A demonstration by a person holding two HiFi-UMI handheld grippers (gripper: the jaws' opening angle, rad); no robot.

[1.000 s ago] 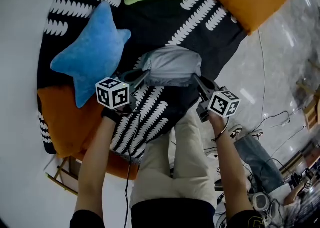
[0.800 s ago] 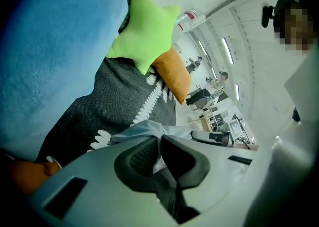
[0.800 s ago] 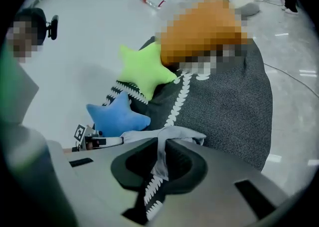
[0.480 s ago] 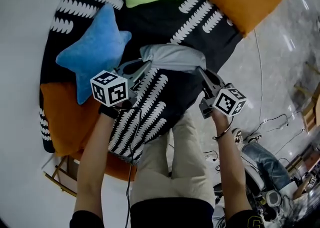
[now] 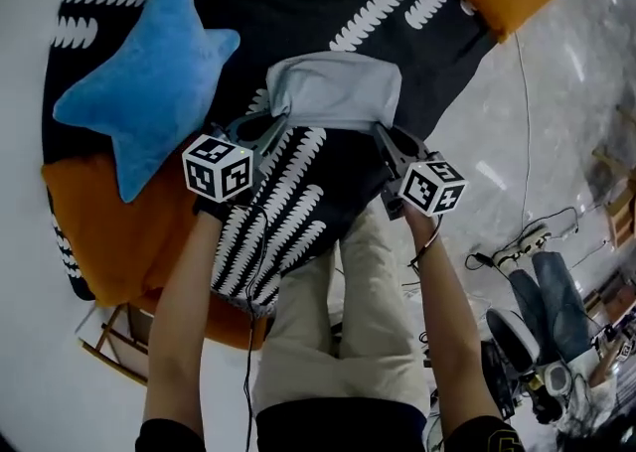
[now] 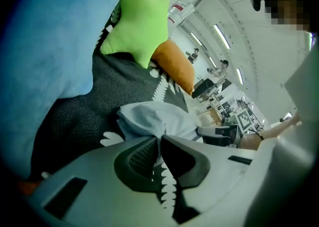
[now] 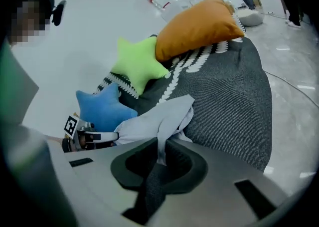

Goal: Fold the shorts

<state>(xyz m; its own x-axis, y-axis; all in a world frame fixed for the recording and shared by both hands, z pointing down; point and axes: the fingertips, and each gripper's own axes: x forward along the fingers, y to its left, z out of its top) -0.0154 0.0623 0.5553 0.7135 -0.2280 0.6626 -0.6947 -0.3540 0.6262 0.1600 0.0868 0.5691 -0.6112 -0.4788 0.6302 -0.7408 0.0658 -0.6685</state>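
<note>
left claw [image 5: 272, 127] clamped on shorts [image 5: 333, 90] | right claw [image 5: 382, 133] likewise | both angled down

The shorts [image 5: 333, 90] were a pale grey-blue, of soft thin cloth, doubled over into a squat, roughly rectangular bundle. They lay across the dark cover [image 5: 298, 13] with the white leaf pattern, wider than they were deep. The near edge faced the person and was pinched at both corners, the left one in the left gripper [image 5: 275, 122] and the right one in the right gripper [image 5: 381, 130], each clamped tight on the cloth. The fabric bunched into creases at those corners and was rumpled along the near edge.
</note>
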